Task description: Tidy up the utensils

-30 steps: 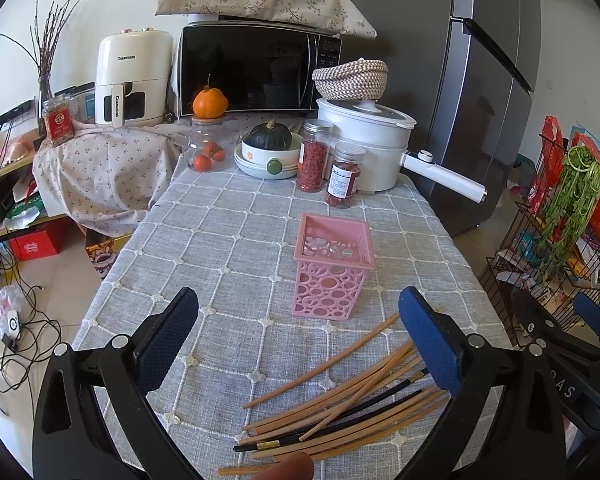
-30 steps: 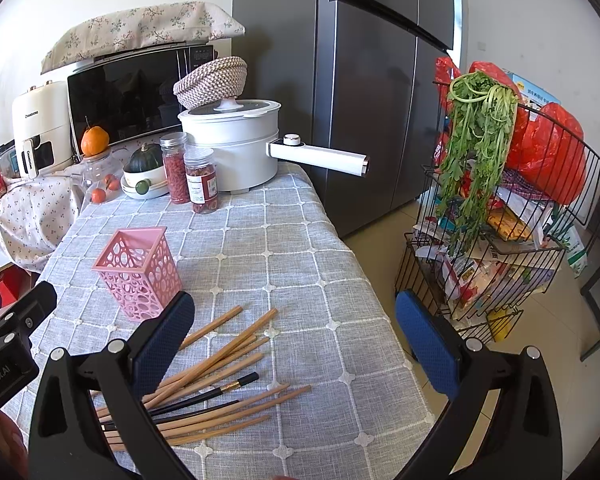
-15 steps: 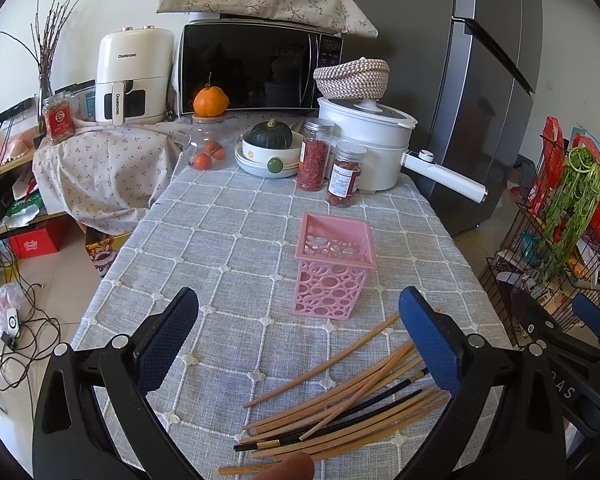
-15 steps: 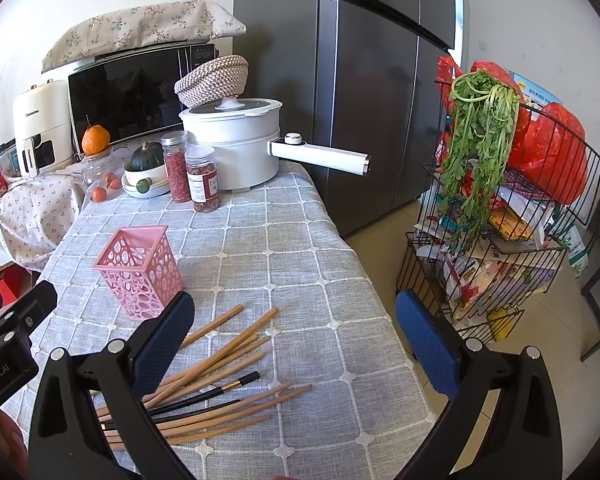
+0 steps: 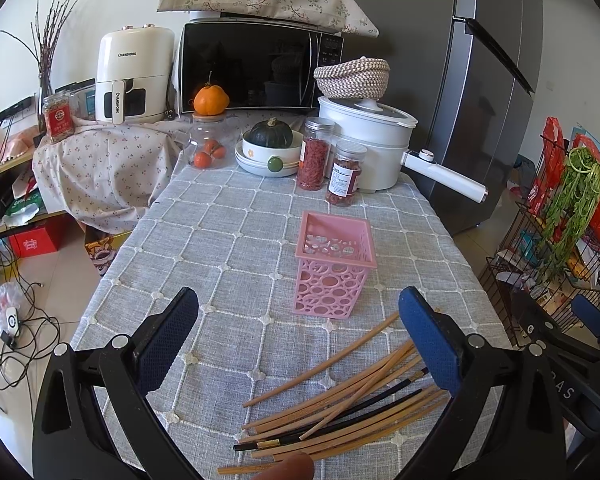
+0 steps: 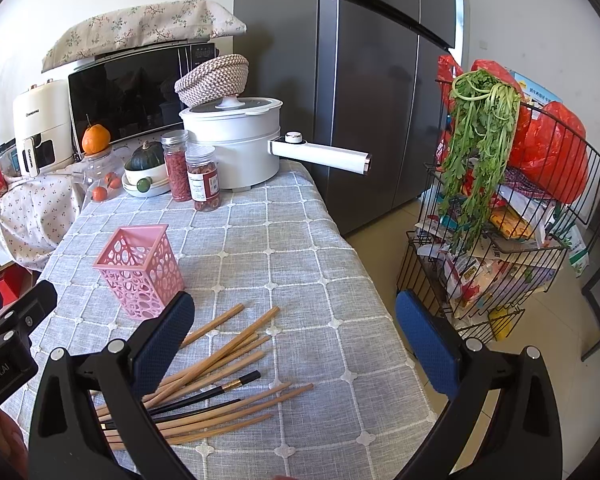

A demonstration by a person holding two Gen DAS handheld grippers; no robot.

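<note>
A pile of wooden chopsticks (image 5: 340, 404) (image 6: 220, 380), with a black pair among them, lies near the front edge of the grey checked tablecloth. Just behind the pile stands an empty pink perforated holder (image 5: 334, 266) (image 6: 138, 270), upright. My left gripper (image 5: 298, 332) hovers open above the cloth, the pile under its right finger. My right gripper (image 6: 294, 338) is open too, above the table's right edge, its left finger over the pile. Neither holds anything.
At the back of the table stand a white pot with a long handle (image 5: 380, 148), two spice jars (image 5: 330, 168), a bowl with a squash (image 5: 270, 146) and a glass jar (image 5: 208, 146). A wire rack of groceries (image 6: 508, 208) stands right of the table.
Both views have shifted very slightly; the objects on the table have not moved and both grippers stay open.
</note>
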